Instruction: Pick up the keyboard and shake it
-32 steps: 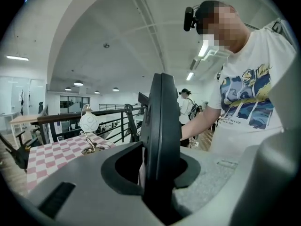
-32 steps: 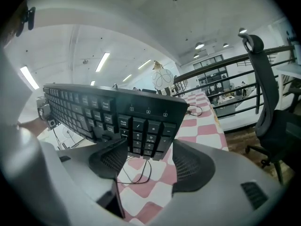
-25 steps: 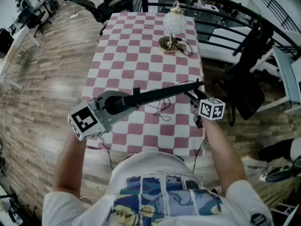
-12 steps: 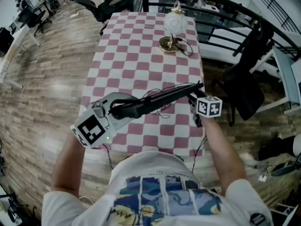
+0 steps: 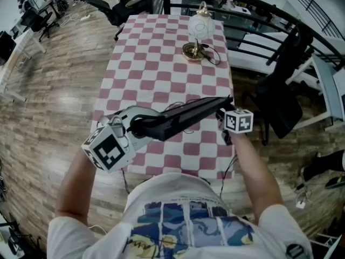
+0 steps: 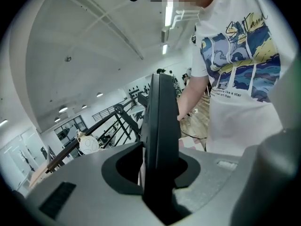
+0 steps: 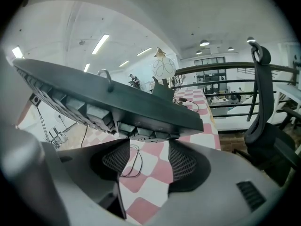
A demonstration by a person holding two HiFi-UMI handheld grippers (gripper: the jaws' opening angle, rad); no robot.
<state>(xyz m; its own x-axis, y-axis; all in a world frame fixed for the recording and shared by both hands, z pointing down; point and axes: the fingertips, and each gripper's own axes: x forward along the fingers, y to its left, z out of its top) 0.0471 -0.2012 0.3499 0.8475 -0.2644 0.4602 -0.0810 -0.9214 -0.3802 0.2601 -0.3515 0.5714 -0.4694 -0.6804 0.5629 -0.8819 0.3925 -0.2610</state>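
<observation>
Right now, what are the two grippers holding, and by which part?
The left gripper clamps the keyboard by one end, edge-on between its jaws. The right gripper holds nothing: its jaws are closing, with the keyboard's other end past their tips.

One keyboard end hides inside the left gripper

I am looking into a big open office or lab hall. It shows in the wooden floor, the rolling office chairs, the white desks at the far left, the black railing and the long ceiling lights. Only the table with a pink-and-white checked cloth and a small lamp looks more like a home.
</observation>
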